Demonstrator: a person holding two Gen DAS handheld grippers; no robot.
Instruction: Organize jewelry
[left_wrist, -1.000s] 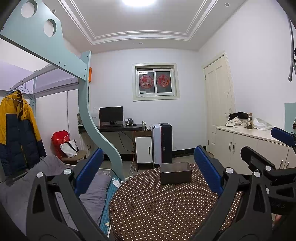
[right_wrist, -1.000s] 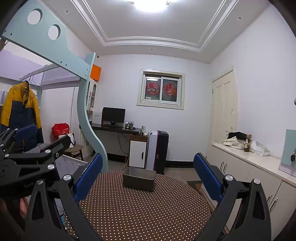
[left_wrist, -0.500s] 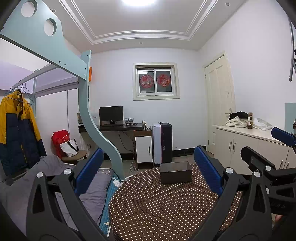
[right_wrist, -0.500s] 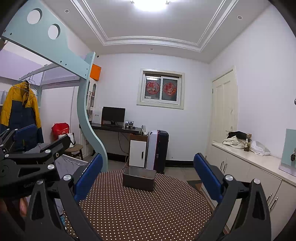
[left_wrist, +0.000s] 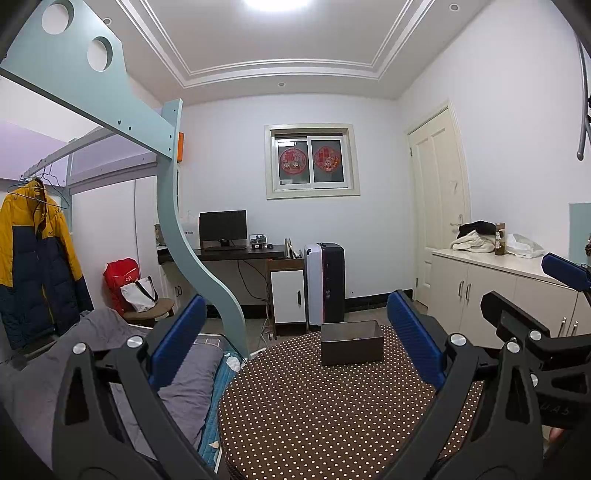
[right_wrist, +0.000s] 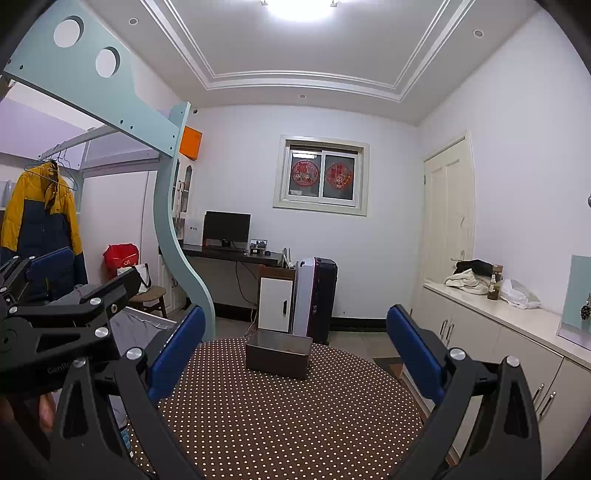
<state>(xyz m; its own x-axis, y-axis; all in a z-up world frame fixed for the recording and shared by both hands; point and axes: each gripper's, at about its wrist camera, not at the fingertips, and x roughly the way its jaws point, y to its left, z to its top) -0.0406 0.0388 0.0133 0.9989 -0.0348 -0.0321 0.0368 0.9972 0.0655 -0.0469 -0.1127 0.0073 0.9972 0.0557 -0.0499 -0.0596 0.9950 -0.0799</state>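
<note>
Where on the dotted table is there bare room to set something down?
The dotted table is bare from the brown box back to the open right gripper, and either side of the box. The open left gripper frames the same patch. Only the far edge is taken.

White walls (left_wrist: 388, 155), window (left_wrist: 312, 161), loft bed (left_wrist: 110, 99)

- Raised letters "UA5" on the right gripper (left_wrist: 554, 384) body, in the left wrist view
- Partial "GenRo" on the left gripper (right_wrist: 55, 343) body, in the right wrist view
- Other markings too small to read
</note>
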